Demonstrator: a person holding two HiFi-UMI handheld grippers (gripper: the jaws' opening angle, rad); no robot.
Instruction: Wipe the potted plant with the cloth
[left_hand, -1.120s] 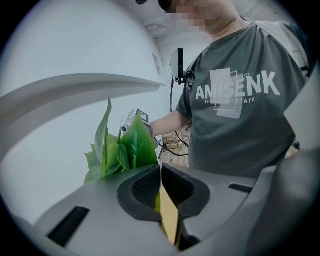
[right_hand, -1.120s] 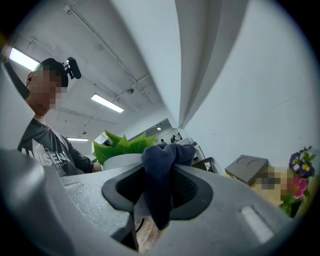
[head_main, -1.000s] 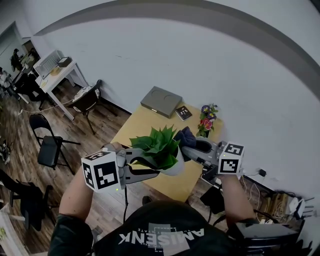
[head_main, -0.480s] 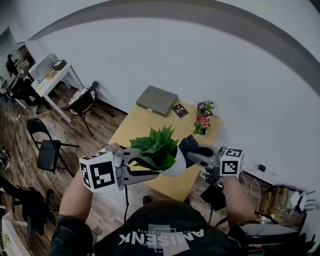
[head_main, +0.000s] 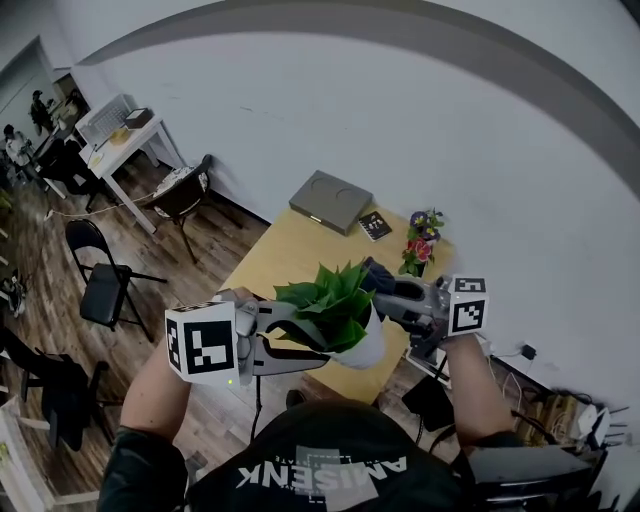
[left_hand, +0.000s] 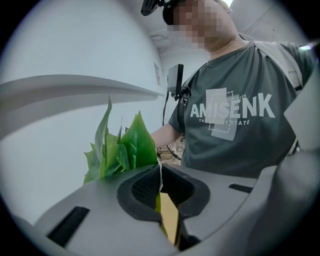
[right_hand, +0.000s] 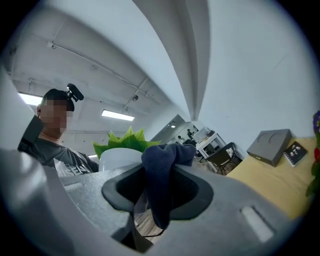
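Nearest the camera, the person's forearms reach out from a dark shirt, each hand carrying tongs with a marker cube. The left tongs (left_hand: 162, 200) are pressed nearly together on the thin white rim of the potted plant (head_main: 338, 305), which they hold up in the air above the near edge of the counter (head_main: 285, 255). In the left gripper view, green leaves rise just past the pads. The white pot tilts slightly towards the right side.

The right tongs (right_hand: 160, 192) are clamped on the cloth (right_hand: 162, 175), a dark blue wad that bulges out above the pads and hangs below them. In the head view the cloth sits just behind the leaves on their right side, close to them; whether it touches them cannot be told.

Farther back on the yellow counter lie a flat grey box (head_main: 327, 200) and a small dark booklet (head_main: 376, 225) beside it, with a vase of flowers (head_main: 421, 240) near the right corner by the white wall.

Beyond, to the left, a black folding chair (head_main: 100, 280) stands on the wooden floor, and a white table (head_main: 125, 140) stands farther off.
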